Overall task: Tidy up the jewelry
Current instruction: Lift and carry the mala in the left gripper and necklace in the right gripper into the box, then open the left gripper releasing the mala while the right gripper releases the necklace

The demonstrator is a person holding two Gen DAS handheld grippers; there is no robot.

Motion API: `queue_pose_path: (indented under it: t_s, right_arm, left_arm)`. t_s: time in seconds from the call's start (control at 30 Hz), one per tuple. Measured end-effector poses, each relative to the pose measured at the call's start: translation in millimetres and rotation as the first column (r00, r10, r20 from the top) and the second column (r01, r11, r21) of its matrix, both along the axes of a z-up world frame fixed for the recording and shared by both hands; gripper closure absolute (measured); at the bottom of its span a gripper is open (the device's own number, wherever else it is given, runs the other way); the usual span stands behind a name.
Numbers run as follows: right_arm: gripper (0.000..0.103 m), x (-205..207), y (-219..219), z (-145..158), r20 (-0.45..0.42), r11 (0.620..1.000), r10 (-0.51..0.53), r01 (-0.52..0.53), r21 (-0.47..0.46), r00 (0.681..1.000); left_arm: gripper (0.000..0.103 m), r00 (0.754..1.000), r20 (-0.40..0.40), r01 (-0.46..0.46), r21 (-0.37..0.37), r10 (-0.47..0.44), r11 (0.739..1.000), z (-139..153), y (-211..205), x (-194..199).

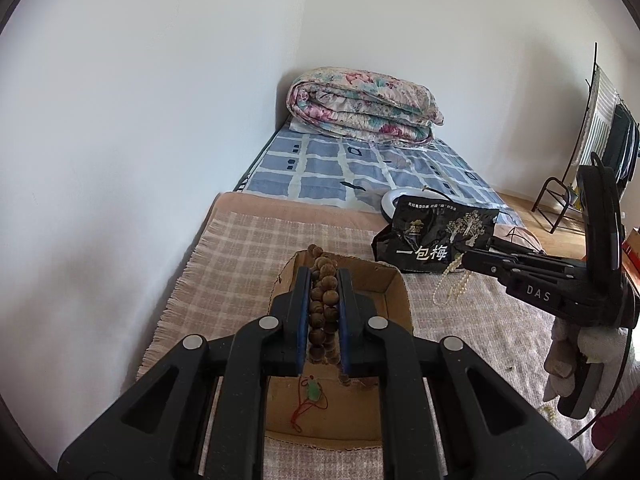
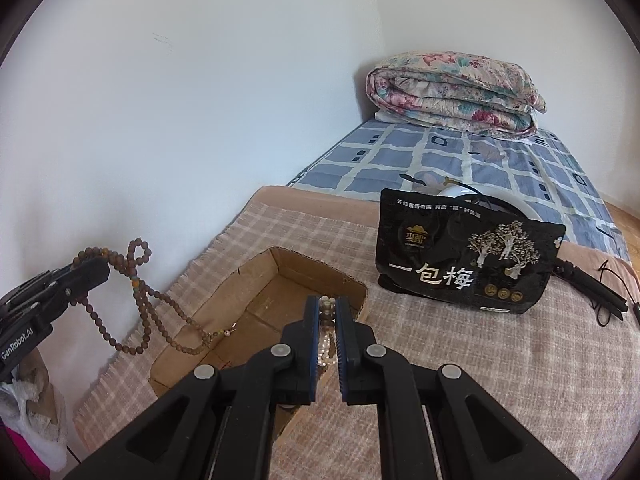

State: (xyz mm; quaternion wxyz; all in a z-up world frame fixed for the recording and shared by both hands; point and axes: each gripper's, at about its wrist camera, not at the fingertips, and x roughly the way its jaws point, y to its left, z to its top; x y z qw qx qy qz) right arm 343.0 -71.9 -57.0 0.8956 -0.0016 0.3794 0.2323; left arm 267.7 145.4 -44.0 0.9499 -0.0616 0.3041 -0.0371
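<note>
A shallow cardboard box (image 1: pixel 394 292) lies on the plaid blanket; it also shows in the right wrist view (image 2: pixel 256 292). My left gripper (image 1: pixel 323 276) is shut on a brown wooden bead string (image 1: pixel 322 308) and holds it above the box; in the right wrist view the left gripper (image 2: pixel 90 274) shows at far left with the beads (image 2: pixel 144 300) dangling. My right gripper (image 2: pixel 327 304) is shut on a white pearl necklace (image 2: pixel 326 344) over the box's near right edge; in the left wrist view the pearls (image 1: pixel 454 284) hang from the right gripper (image 1: pixel 466 260). A green pendant on red cord (image 1: pixel 312 392) lies in the box.
A black snack bag (image 2: pixel 464 252) stands on the blanket right of the box, with a white round object (image 2: pixel 456 192) behind it. A folded floral quilt (image 2: pixel 452 92) sits at the bed's far end by the wall. A black cable and handle (image 2: pixel 592 292) lie at right.
</note>
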Motion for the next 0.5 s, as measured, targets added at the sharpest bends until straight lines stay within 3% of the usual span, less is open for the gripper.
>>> queue_pose_path:
  t_s: [0.4, 0.43, 0.47, 0.5]
  right_arm:
    - [0.096, 32, 36, -35, -0.057, 0.999, 0.034, -0.033, 0.020, 0.998]
    - [0.092, 34, 38, -37, -0.061, 0.999, 0.031, -0.030, 0.019, 0.998]
    - [0.077, 35, 39, -38, -0.064, 0.999, 0.028, -0.027, 0.020, 0.998]
    - [0.069, 35, 39, -38, -0.065, 0.999, 0.028, -0.026, 0.025, 0.997]
  left_arm:
    - [0.093, 0.997, -0.066, 0.036, 0.006, -0.035, 0.999, -30, 1, 14]
    - [0.093, 0.996, -0.073, 0.047, 0.009, -0.046, 0.999, -31, -1, 15]
    - [0.093, 0.995, -0.078, 0.055, 0.011, -0.054, 0.998, -32, -3, 15]
    - [0.092, 0.995, -0.083, 0.061, 0.013, -0.060, 0.998, -34, -5, 15]
